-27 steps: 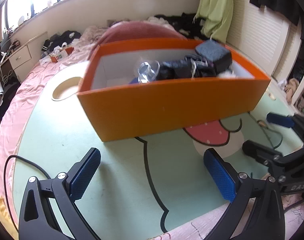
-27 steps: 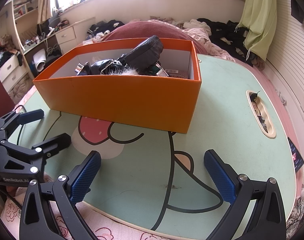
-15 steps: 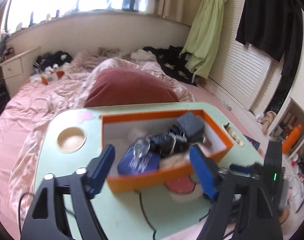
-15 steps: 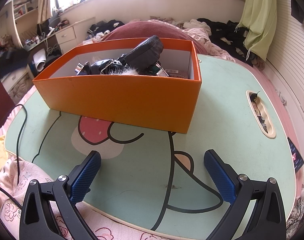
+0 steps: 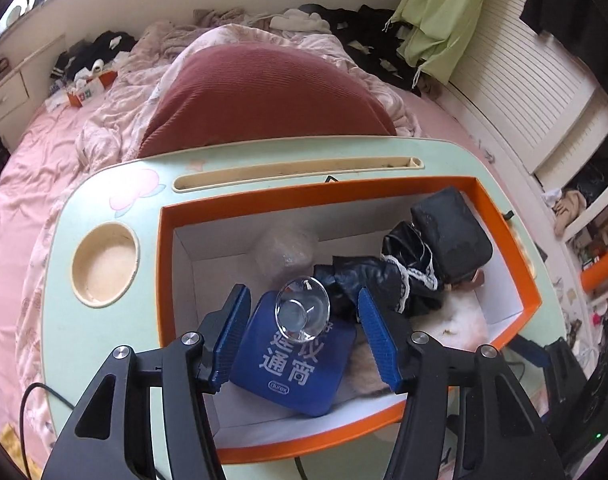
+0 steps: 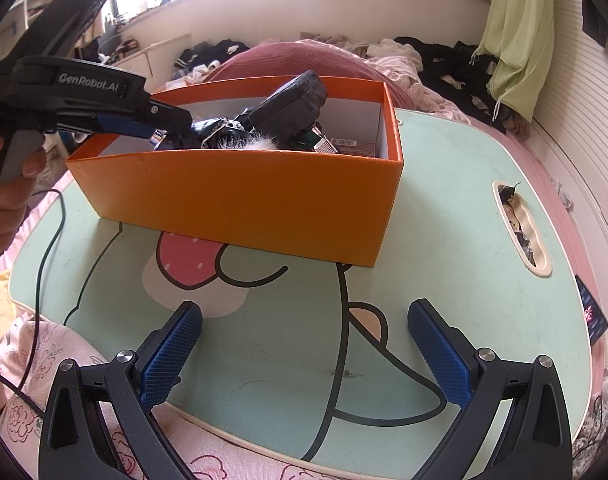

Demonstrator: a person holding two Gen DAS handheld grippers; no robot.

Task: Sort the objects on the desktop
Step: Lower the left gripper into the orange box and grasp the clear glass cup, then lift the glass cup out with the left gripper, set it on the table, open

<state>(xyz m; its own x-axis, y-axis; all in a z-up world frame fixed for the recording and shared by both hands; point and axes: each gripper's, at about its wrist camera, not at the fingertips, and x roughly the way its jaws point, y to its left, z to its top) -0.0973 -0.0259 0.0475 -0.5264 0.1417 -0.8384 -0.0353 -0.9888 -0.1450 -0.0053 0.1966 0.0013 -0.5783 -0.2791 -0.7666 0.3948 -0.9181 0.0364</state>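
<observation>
Since the earlier frames, the left gripper (image 5: 304,328) has been carried over the orange box (image 5: 500,216), its jaws partly narrowed, pads apart around a clear glass dish (image 5: 303,309) lying on a blue packet (image 5: 292,364). Black clothing (image 5: 368,280) is seen at two o'clock of the dish. The right gripper (image 6: 304,350) is held wide, empty, over the green table (image 6: 444,240).
</observation>
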